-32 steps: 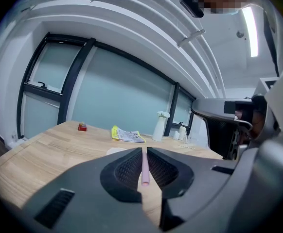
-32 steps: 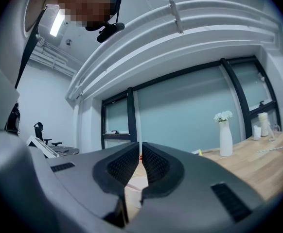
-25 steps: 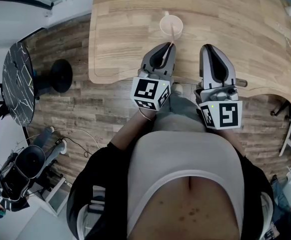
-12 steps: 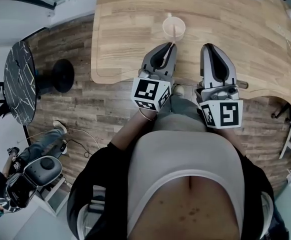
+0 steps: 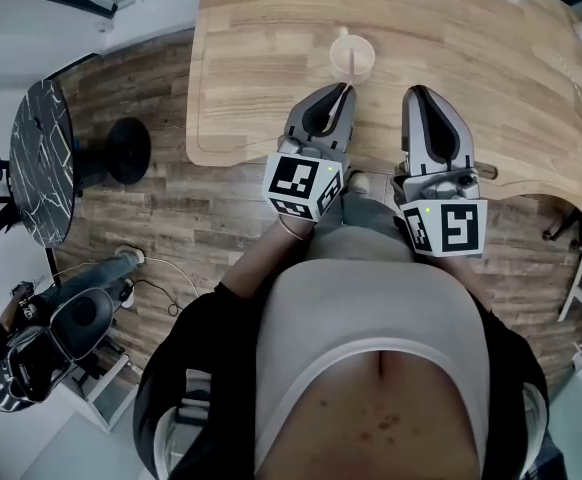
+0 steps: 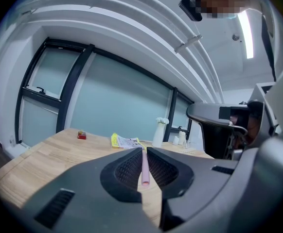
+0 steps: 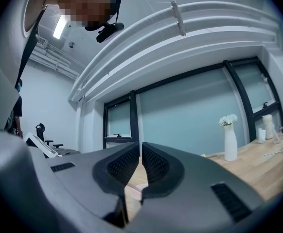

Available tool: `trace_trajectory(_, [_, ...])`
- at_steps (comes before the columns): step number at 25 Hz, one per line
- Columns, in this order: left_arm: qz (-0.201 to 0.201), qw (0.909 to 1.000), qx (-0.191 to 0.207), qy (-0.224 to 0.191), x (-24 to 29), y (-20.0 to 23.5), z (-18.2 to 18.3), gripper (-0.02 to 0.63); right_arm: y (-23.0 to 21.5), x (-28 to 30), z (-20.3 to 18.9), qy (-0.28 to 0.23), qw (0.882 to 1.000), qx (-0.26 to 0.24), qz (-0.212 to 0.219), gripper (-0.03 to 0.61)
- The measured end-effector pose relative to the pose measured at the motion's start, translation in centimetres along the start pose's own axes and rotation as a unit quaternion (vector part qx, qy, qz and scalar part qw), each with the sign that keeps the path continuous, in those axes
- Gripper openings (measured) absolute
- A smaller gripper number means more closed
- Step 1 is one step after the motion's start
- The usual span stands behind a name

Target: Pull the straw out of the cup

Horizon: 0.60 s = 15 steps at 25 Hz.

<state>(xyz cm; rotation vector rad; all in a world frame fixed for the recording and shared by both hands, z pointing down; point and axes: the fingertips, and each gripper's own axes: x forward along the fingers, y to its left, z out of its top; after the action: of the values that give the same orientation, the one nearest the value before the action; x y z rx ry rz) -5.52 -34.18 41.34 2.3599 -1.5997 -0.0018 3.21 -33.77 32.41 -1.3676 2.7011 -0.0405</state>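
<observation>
A pale pink cup (image 5: 353, 56) stands on the wooden table (image 5: 271, 38), just beyond my left gripper (image 5: 344, 88). A thin pink straw (image 6: 144, 169) lies pinched between the left jaws, which are shut on it. In the head view the straw (image 5: 350, 68) runs from the jaw tips up into the cup. The left gripper view does not show the cup. My right gripper (image 5: 424, 94) hovers level beside the left one, to the right of the cup, shut with nothing in it. A pink rim (image 7: 136, 190) shows through the gap under the right gripper (image 7: 140, 155).
At the table's far side are a white vase with flowers (image 6: 159, 132), a yellow leaflet (image 6: 124, 141) and a small red box (image 6: 81, 136). An office chair (image 6: 224, 125) is to the right. A black marble side table (image 5: 36, 163) and a seated person (image 5: 31, 348) are on the floor at left.
</observation>
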Motion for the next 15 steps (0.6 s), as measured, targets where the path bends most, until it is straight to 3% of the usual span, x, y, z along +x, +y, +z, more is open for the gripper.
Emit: trace_trajectory(15, [-0.003,0.9999,0.006,-0.01,-0.5,-0.2,1.1,0.032,0.5,-0.1,1.0,-0.011,1.0,-0.003,0.0,0.037])
